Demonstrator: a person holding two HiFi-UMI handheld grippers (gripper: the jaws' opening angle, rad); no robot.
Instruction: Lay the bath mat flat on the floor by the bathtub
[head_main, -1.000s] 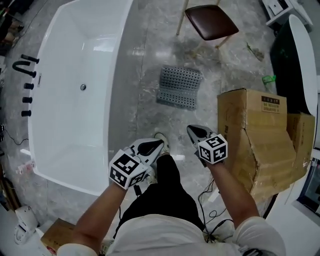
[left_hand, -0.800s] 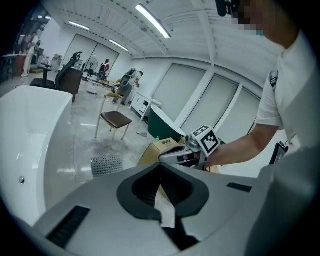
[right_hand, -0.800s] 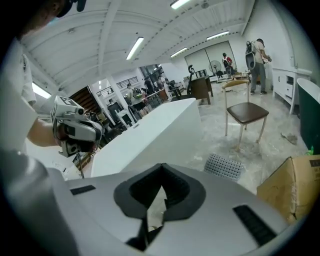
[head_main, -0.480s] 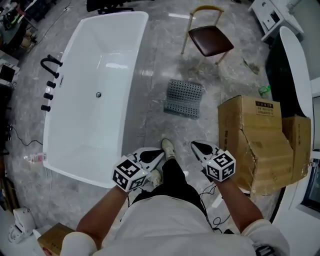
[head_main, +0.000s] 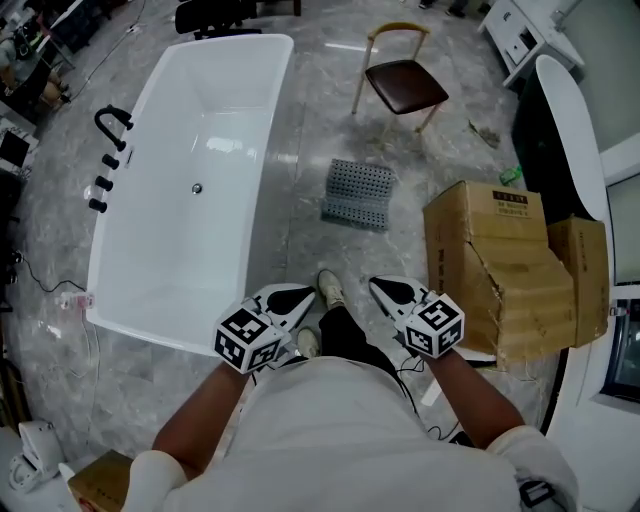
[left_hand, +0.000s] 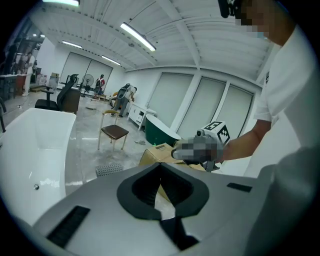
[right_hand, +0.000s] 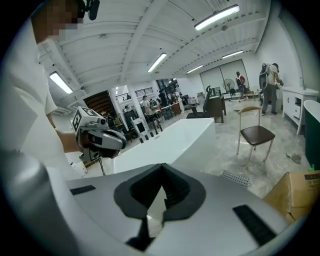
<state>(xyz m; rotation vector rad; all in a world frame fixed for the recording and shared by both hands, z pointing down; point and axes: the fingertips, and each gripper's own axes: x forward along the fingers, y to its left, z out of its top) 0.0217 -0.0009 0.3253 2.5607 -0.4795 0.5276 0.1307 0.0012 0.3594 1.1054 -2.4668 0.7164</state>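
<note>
currently left hand-held gripper (left_hand: 161, 165) closed, empty, right hand-held gripper (right_hand: 162, 166) closed, empty

Left gripper (left_hand: 161, 166) jaws together, nothing between. Beyond, mat (left_hand: 109, 169) lies on floor (left_hand: 87, 150) between tub (left_hand: 35, 145) and box (left_hand: 159, 150); chair (left_hand: 114, 132) behind.

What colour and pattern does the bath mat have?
Grey, with rows of small dots; the head view shows the bath mat best.
</note>
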